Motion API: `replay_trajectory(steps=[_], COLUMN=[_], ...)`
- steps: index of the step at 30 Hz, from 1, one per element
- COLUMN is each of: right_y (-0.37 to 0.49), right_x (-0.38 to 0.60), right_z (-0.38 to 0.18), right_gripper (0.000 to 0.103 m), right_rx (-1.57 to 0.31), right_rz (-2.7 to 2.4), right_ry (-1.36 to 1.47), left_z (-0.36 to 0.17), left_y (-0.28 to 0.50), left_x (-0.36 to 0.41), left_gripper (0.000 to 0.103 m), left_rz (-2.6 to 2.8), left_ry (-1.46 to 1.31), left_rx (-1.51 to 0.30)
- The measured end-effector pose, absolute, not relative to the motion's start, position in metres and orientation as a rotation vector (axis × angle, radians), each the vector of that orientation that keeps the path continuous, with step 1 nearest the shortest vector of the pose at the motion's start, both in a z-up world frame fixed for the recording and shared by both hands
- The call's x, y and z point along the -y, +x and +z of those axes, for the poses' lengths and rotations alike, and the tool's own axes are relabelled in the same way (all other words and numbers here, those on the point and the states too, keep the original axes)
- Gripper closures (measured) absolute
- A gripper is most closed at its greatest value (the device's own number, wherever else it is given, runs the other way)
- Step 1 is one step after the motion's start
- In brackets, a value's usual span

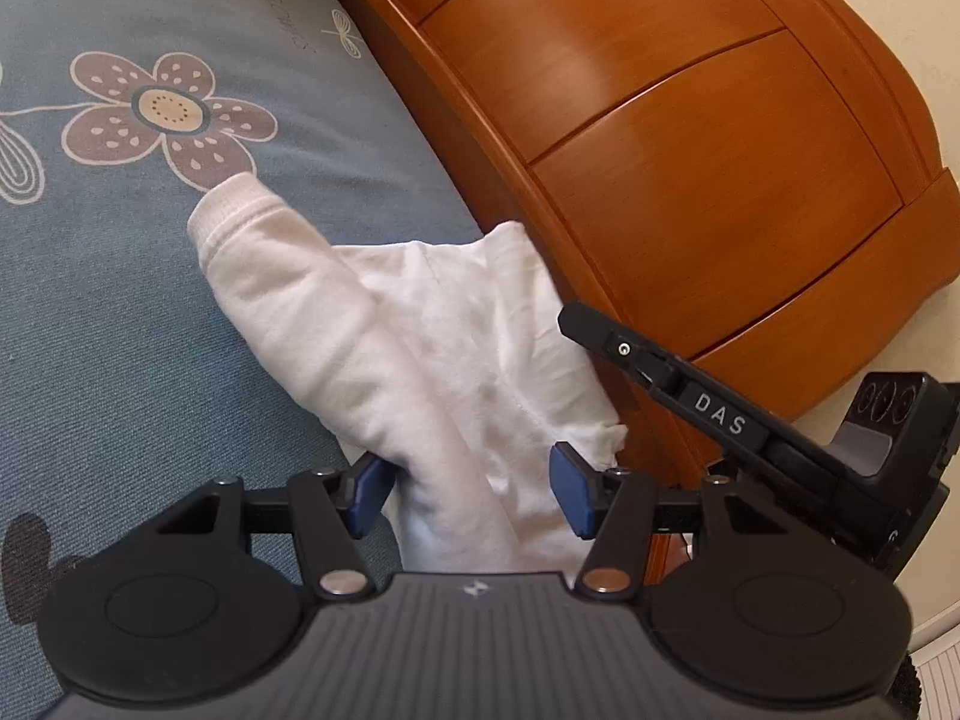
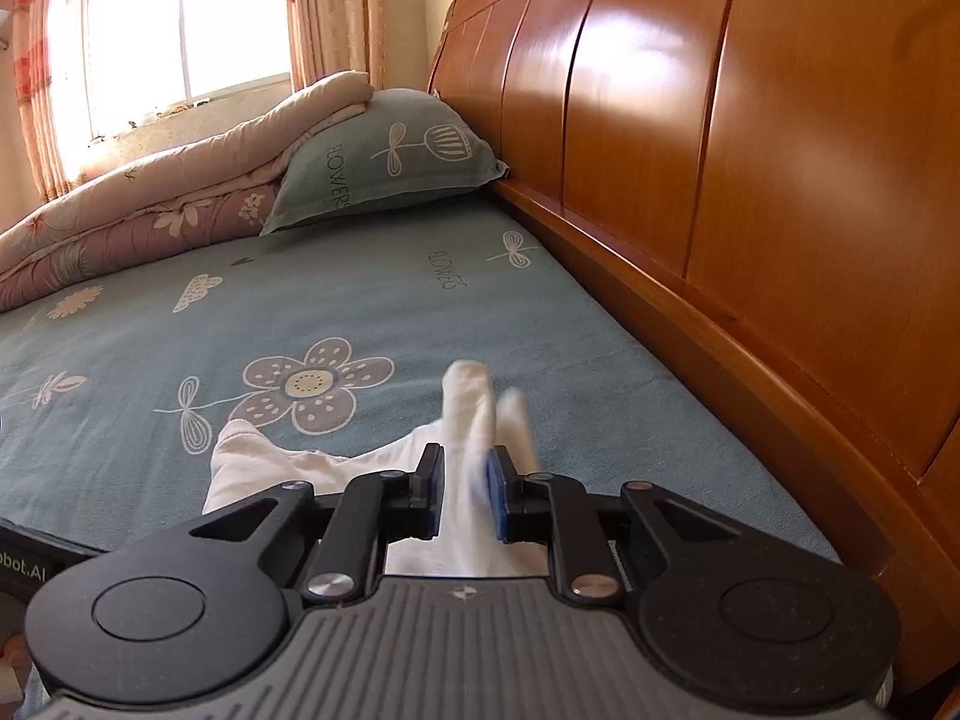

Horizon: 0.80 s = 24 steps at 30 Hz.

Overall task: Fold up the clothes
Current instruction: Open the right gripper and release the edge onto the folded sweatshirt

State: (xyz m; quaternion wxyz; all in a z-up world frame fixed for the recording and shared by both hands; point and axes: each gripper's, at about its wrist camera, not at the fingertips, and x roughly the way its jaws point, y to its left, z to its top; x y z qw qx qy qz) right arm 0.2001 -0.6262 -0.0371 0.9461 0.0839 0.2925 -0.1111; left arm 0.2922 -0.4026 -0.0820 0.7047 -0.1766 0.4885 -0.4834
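Observation:
A white garment (image 1: 432, 348) lies bunched on the blue-grey flowered bed sheet (image 1: 120, 330), close to the wooden headboard. One sleeve with a ribbed cuff (image 1: 231, 210) sticks out to the left. My left gripper (image 1: 471, 495) has a thick bunch of the garment filling the gap between its blue pads. In the right wrist view, my right gripper (image 2: 467, 495) is nearly closed on a narrow fold of the garment (image 2: 468, 414), which stands up beyond the pads. A black finger (image 1: 690, 390) of the right gripper reaches in from the right beside the cloth.
The tall wooden headboard (image 2: 720, 150) runs along the right side of the bed. A pillow (image 2: 390, 156) and a folded quilt (image 2: 150, 198) lie at the far end under a bright window (image 2: 180, 24). Open sheet (image 2: 360, 300) stretches to the left.

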Motion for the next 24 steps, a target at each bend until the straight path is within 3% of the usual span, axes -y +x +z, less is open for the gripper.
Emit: replay_trajectory(steps=[15, 17, 21, 24], right_y=[0.169, 0.168, 0.175, 0.18], right_x=[0.629, 0.608, 0.559, 0.533], right_z=[-0.089, -0.076, -0.071, -0.1], right_gripper=[0.079, 0.076, 0.076, 0.075], right_rx=[-0.685, -0.649, -0.682, -0.748], right_rz=[-0.301, -0.255, -0.106, -0.095], right_ry=[0.263, 0.221, 0.15, 0.086], left_z=[-0.066, -0.068, -0.076, -0.083], left_y=[0.276, 0.267, 0.256, 0.25], left_x=[0.285, 0.27, 0.247, 0.237], left_gripper=[0.043, 0.035, 0.035, 0.034], left_rz=[-0.938, -0.906, -0.821, -0.792], left_ry=[-0.028, 0.033, 0.085, 0.084], left_rx=[-0.934, -0.911, -0.93, -0.959])
